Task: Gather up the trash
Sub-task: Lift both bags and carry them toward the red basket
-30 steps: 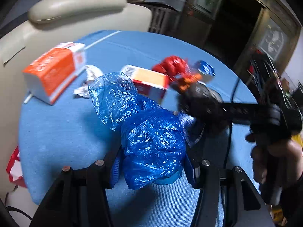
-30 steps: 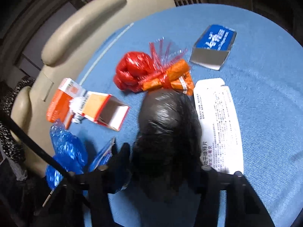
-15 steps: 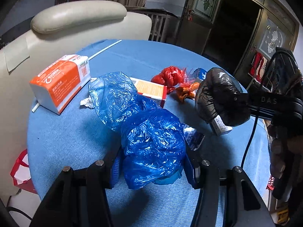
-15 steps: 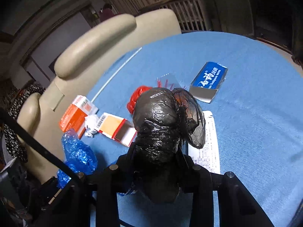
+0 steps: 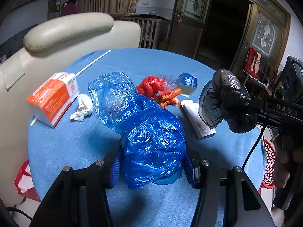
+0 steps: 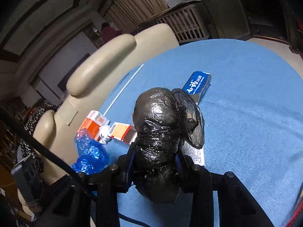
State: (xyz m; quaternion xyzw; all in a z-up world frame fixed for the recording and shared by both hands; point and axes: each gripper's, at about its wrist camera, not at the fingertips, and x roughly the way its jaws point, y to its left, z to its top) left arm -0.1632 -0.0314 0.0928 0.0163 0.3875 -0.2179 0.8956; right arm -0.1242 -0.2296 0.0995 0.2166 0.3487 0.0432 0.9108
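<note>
My left gripper (image 5: 153,162) is shut on a crumpled blue plastic bag (image 5: 151,143), held just above the blue round table (image 5: 75,145). My right gripper (image 6: 155,160) is shut on a crumpled black plastic bag (image 6: 159,132), lifted well above the table; it also shows in the left wrist view (image 5: 225,100), at the right. On the table lie an orange-and-white box (image 5: 53,98), a white tissue wad (image 5: 82,106), a red bag (image 5: 151,85), an orange wrapper (image 5: 169,98), a blue carton (image 5: 186,81) and a white box (image 5: 198,121).
A cream padded chair (image 5: 66,32) stands against the table's far left edge. A white straw (image 5: 92,62) lies at the table's back. A red mesh basket (image 5: 269,164) is off the table's right edge, and a red-and-white bag (image 5: 23,181) hangs low at left.
My right gripper has lifted the black bag up off the table and drawn it back to the right. The left gripper has risen slightly with the blue bag.
</note>
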